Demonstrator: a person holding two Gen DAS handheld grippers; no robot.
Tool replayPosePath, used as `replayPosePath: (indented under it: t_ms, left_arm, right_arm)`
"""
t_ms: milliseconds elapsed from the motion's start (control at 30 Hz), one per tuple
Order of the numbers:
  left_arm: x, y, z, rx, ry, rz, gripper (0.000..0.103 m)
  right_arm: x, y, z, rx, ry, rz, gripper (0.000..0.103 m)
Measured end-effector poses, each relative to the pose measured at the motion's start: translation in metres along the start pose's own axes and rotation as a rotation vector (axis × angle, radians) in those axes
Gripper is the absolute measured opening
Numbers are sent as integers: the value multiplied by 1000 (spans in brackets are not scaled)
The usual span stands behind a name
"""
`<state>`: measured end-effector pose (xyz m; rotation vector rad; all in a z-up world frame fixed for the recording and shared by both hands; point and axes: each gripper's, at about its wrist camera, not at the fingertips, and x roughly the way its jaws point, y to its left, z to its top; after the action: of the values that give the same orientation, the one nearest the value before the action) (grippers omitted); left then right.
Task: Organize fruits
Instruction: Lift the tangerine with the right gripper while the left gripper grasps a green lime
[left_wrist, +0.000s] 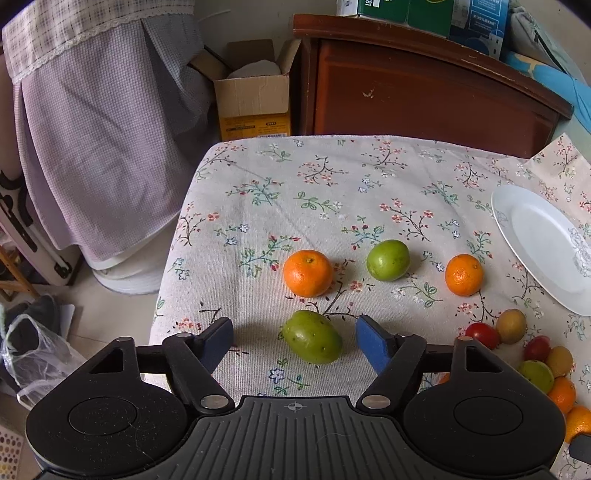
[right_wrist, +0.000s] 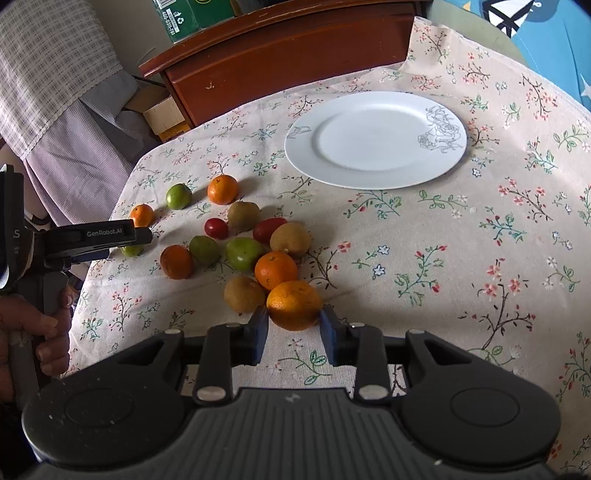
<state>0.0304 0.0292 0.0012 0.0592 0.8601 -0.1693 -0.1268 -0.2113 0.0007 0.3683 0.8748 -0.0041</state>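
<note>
- Left wrist view first: my left gripper (left_wrist: 293, 338) has its blue pads either side of a green oval fruit (left_wrist: 312, 341) lying on the floral tablecloth (left_wrist: 258, 177). There's daylight on both sides, so the pads aren't pressing on it; jaws roughly half open, nothing held.
- Just past that sits a row of three: a mandarin (left_wrist: 308, 273), a rounder green fruit (left_wrist: 388, 259) and a second mandarin (left_wrist: 464, 274), each apart from its neighbours.
- The white plate (left_wrist: 517, 236) is off to the right edge of that view with nothing on it. Below it I can see the edge of the mixed pile (left_wrist: 532, 354): red, brownish, green and orange pieces bunched together.
- Background there: an open cardboard box (left_wrist: 251, 99) on the floor beside a brown wooden cabinet (left_wrist: 424, 92).
- Right wrist view: my right gripper (right_wrist: 294, 325) is nearly closed, and its two blue pads press on both sides of an orange (right_wrist: 294, 304) at the near end of the pile. That orange touches another mandarin (right_wrist: 276, 270) behind it and a brown kiwi-looking fruit (right_wrist: 244, 294) to its left.
- More of the heap runs back from there: green ones, two red tomato-like ones (right_wrist: 269, 229) and more brown ones.
- The plate (right_wrist: 406, 173) is well beyond the pile, empty, grey rose print on the rim.
- At the left edge a hand (right_wrist: 33, 332) grips the other gripper's handle, with its fingers reaching over a small green fruit (right_wrist: 132, 250).
</note>
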Motion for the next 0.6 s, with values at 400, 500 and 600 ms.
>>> replayPosePath:
  t_ms: [400, 500, 600]
  left_arm:
    - [3, -5, -3, 43, -28, 6, 57]
    - [1, -5, -2, 45, -38, -8, 38]
    - [-1, -5, -4, 35, -33, -38, 32]
  right_arm:
    - [2, 3, -3, -26, 15, -13, 32]
    - [2, 3, -3, -32, 14, -15, 32]
    - [2, 3, -4, -38, 9, -16, 31]
